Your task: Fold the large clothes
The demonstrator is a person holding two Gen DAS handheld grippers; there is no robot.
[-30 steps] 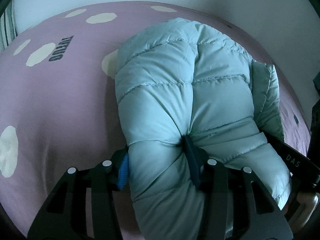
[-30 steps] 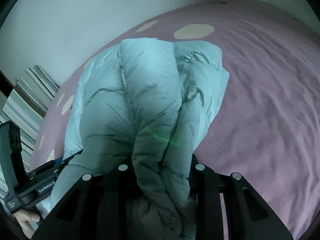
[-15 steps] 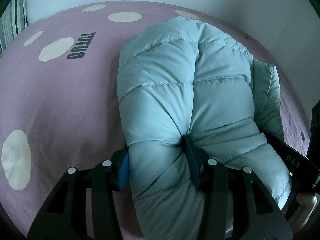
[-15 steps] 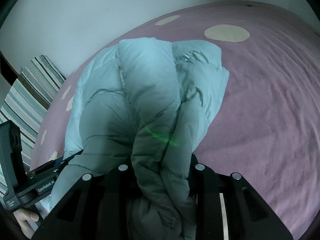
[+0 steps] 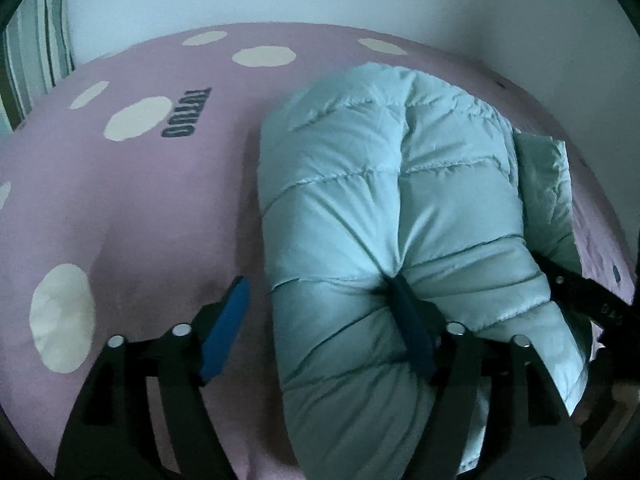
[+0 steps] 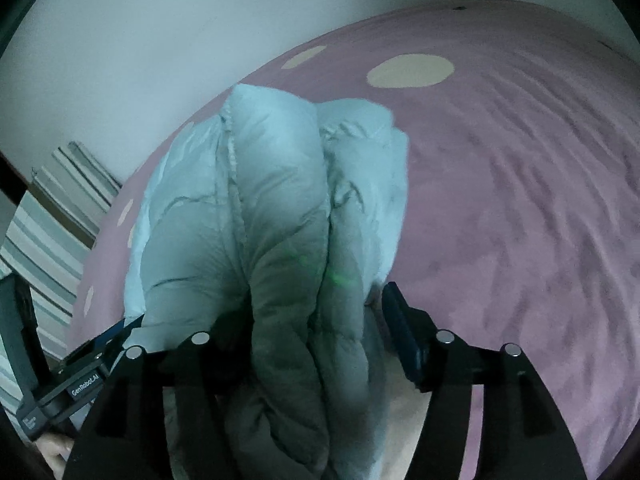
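- pink bedding (image 5: 132, 216) with pale dots covered the whole work surface, a white wall (image 6: 160, 40) rose behind it, and a striped cloth (image 6: 44, 240) showed at the edge of the bed.
- a mint-green puffer jacket (image 5: 384, 216) lay on the bedding, already doubled into a thick bundle with its quilted panels facing up; in the right wrist view its layers stood stacked edge-on, which suggested the fold was close to done.
- the left gripper (image 5: 316, 320) had its jaws spread wide: the left blue pad (image 5: 224, 332) stood clear of the cloth over bare bedding, while the other pad was pressed into a seam of the jacket, so nothing was pinched.
- the right gripper (image 6: 320, 336) was parted too: one dark finger (image 6: 404, 340) stood just beside the bundle's near end with a gap showing, and the opposite finger was hidden behind the padding.
- judging from both claws being apart around the near end, the bundle seemed to have been set down where it was meant to rest, and the padding looked springy enough to puff open.
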